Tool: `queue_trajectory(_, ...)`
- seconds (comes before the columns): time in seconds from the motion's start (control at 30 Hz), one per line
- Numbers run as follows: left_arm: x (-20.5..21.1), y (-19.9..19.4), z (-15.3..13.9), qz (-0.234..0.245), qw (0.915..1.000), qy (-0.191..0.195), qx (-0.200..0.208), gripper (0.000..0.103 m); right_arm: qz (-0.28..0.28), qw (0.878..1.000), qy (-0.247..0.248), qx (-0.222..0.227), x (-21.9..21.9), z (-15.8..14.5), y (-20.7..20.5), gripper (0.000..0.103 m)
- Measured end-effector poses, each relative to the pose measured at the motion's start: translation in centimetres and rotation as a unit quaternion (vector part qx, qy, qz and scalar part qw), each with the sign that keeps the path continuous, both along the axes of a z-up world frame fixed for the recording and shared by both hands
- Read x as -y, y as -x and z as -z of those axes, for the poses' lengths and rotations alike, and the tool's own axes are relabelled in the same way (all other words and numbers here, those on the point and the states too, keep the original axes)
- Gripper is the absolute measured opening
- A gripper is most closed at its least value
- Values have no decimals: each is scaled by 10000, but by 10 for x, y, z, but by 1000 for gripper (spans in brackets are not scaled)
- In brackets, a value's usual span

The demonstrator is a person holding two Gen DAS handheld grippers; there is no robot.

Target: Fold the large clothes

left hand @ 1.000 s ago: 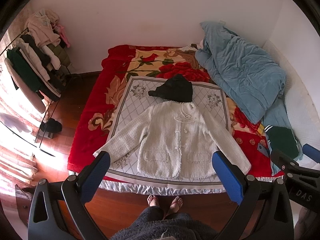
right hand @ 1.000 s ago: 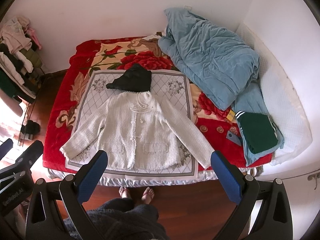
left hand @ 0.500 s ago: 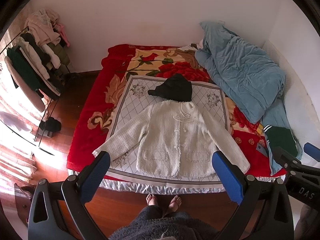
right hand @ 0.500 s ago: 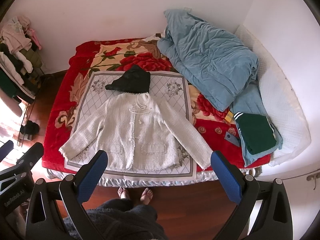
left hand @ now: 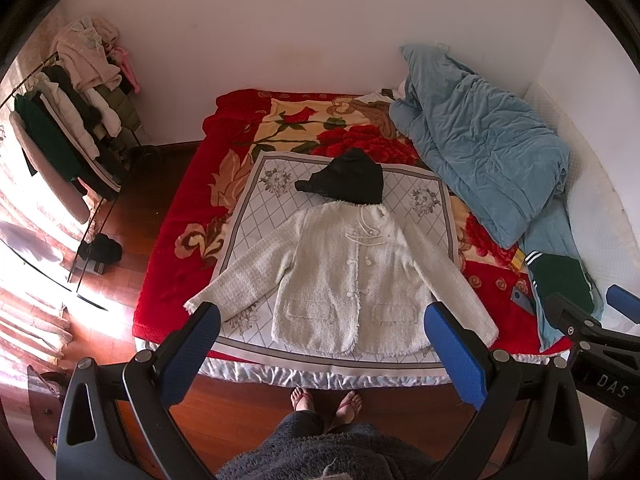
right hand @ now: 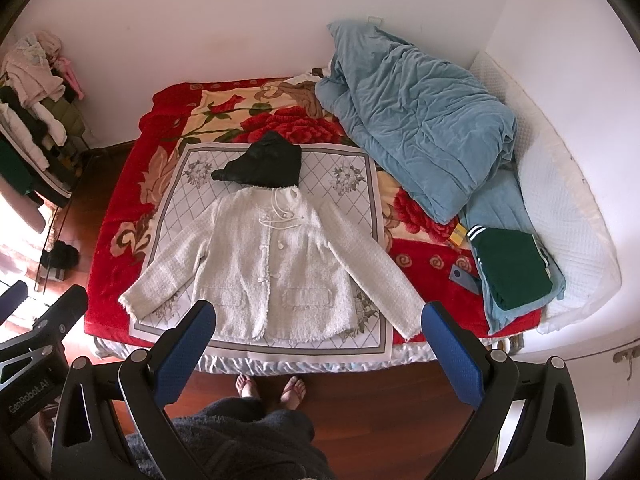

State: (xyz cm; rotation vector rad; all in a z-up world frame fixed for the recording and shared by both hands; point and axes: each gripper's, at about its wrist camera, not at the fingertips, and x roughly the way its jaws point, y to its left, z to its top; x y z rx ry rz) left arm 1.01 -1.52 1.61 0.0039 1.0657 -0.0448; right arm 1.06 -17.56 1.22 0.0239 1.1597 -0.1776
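- The white jacket (left hand: 352,276) lies flat and face up on a grey-and-white patterned cloth (left hand: 256,184) near the foot edge of the bed (left hand: 180,240); both sleeves are spread out to the sides, the front is buttoned.
- A black garment (left hand: 346,184) sits just above the jacket's collar, touching it.
- The left tool (left hand: 320,344) is held high above the foot of the bed, its blue pads wide apart and gripping nothing; the right tool (right hand: 316,336) is the same — released, empty, well clear of the jacket.
- A rumpled blue quilt (right hand: 416,120) lies heaped on the right side of the bed; a folded green garment (right hand: 512,268) with white stripes rests near it, towards the foot edge.
- The person's feet (right hand: 272,392) in sandals stand on the wooden floor at the foot of the bed — directly below the jacket's hem.
- A clothes rack (left hand: 68,128) stands by the wall on the left.
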Motion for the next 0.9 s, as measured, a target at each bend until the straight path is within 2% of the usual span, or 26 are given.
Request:
queue_trajectory(0.77, 5, -2, -2, 27, 10000, 21, 10, 103, 21, 10000, 18, 9, -3, 0, -3, 103)
queue_trajectory(0.87, 7, -7, 0, -28, 9998, -101, 167, 103, 103, 9999, -46, -17, -2, 2, -4, 103)
queue_trajectory(0.9, 10, -12, 4, -54, 9994, -193, 268, 103, 188, 9998, -109, -15, 3, -7, -5, 103)
